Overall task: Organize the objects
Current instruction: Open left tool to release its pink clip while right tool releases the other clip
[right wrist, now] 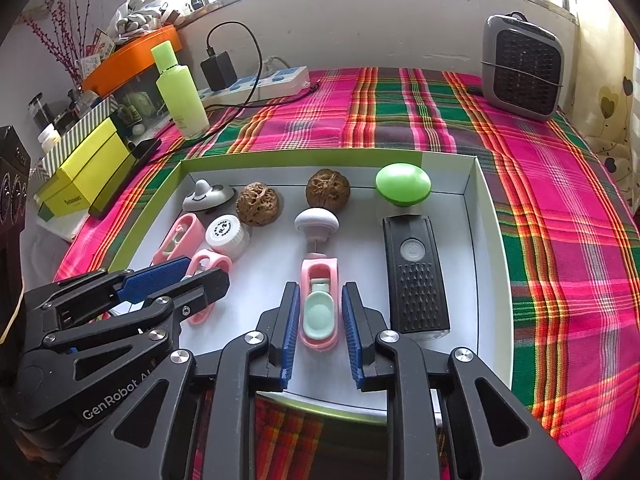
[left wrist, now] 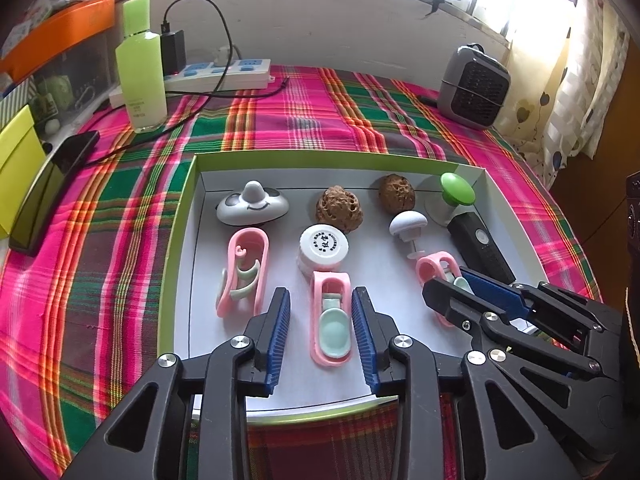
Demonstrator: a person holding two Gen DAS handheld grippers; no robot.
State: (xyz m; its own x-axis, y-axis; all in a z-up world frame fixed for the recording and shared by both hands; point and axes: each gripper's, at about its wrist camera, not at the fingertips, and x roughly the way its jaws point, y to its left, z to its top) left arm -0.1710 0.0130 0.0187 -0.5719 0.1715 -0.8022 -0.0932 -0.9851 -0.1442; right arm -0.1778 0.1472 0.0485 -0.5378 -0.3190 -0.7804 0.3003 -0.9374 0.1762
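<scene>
Both claws hang over a green-rimmed tray [left wrist: 176, 216] on the plaid cloth [left wrist: 120, 208], each with its jaws narrowly parted and a pink clip lying between the pads, clear of them. Left gripper [left wrist: 320, 308] straddles the middle pink clip [left wrist: 331, 320]; to its left lies another pink clip [left wrist: 242, 272], near the grey smiling-face piece [left wrist: 252, 204]. Behind sit the white round jar [left wrist: 323, 249], two walnuts [left wrist: 339, 207], the white mushroom knob [left wrist: 408, 226] and the green knob [left wrist: 457, 189]. Right gripper [right wrist: 320, 316] brackets the right pink clip [right wrist: 319, 304], just beside the black torch [right wrist: 416, 280]; in the left view its fingers hide most of that clip.
</scene>
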